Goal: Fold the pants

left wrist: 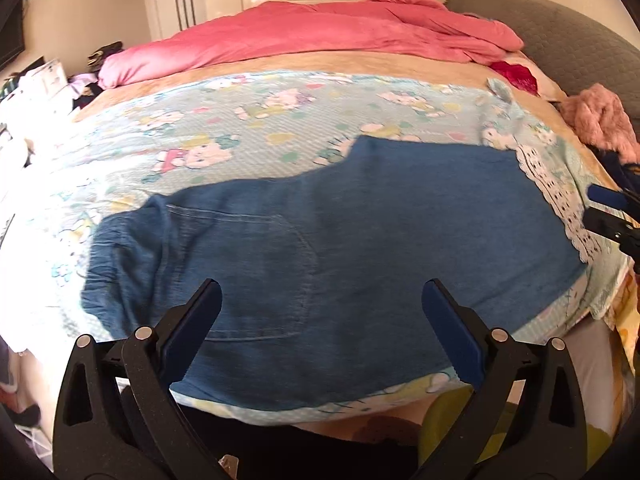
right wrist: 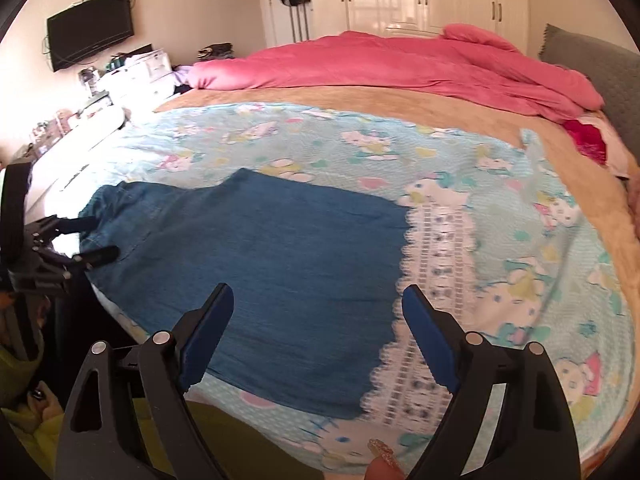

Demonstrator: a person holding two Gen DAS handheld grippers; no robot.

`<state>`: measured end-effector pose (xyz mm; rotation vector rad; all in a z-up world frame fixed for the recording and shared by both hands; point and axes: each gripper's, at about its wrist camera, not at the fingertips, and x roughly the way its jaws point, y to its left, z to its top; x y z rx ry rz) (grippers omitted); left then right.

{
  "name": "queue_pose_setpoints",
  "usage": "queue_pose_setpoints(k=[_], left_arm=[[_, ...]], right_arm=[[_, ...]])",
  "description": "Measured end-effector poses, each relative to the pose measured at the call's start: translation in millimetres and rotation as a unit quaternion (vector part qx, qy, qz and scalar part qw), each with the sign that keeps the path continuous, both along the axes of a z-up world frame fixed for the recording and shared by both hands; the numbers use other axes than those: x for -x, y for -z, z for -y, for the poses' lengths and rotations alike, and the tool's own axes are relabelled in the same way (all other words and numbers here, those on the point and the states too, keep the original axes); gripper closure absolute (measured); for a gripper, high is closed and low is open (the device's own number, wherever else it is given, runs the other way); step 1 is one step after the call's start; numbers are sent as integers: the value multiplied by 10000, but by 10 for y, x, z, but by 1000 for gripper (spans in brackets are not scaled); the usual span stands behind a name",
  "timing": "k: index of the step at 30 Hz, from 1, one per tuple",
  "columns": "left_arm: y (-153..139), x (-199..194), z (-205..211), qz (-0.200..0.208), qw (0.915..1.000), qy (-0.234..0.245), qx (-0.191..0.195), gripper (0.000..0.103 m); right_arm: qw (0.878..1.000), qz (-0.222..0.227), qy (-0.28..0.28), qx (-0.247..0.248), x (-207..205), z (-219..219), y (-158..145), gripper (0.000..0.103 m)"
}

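Note:
Blue denim pants (left wrist: 340,232) lie flat and folded on the cartoon-print blanket (left wrist: 240,128), waistband and back pocket to the left. My left gripper (left wrist: 320,292) hovers open over the pocket area, nothing between its fingers. In the right wrist view the pants (right wrist: 260,260) spread left of a lace-edged strip (right wrist: 432,280). My right gripper (right wrist: 319,294) stands open above their right end, empty. Each gripper shows in the other's view: the right gripper (left wrist: 600,210) at the right edge, the left gripper (right wrist: 94,238) open by the waistband at the left.
A pink duvet (left wrist: 320,36) is heaped across the far side of the bed, a grey headboard (left wrist: 560,40) stands at the right. A pink fluffy cloth (left wrist: 600,120) and red cloth (left wrist: 516,74) lie near it. A wall TV (right wrist: 90,28) and cluttered dresser (right wrist: 120,76) stand left.

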<state>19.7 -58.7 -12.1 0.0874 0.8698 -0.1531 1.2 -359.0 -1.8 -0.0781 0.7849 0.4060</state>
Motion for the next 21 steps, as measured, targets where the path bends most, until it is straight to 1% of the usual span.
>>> queue_pose_setpoints(k=[5,8,11,13,14,16,19,21], left_arm=[[170,-17,132,-237,9996,119,-66,8],[312,-54,151,-441,9989,128,-114,8],[435,-84,148,-600,9980,109,-192,8],[484,-84,153,-622,9976,147,-249,8],[500,-81,164,-603,9976,168,-292,8],[508,-67,165,-562,9978,191,-309,8],[460,-54,120,-543,9983,159,-160,8],[374,-24,105,-487,9987,160,-52,8]], right_arm=[[9998,-107,-180,27,-62,-204,125,18],[9994,-188,-226,159,-101,-299,227,18],[9983,-401,-242,349,-127,-339,379,18],[9957,-765,-171,498,-180,-323,558,17],[9954,-835,-169,440,-192,-303,612,17],[9963,-802,-177,236,-189,-263,617,15],[9971,-752,-109,-28,-157,-196,505,16],[9978,-610,-13,-275,-105,-87,363,16]])
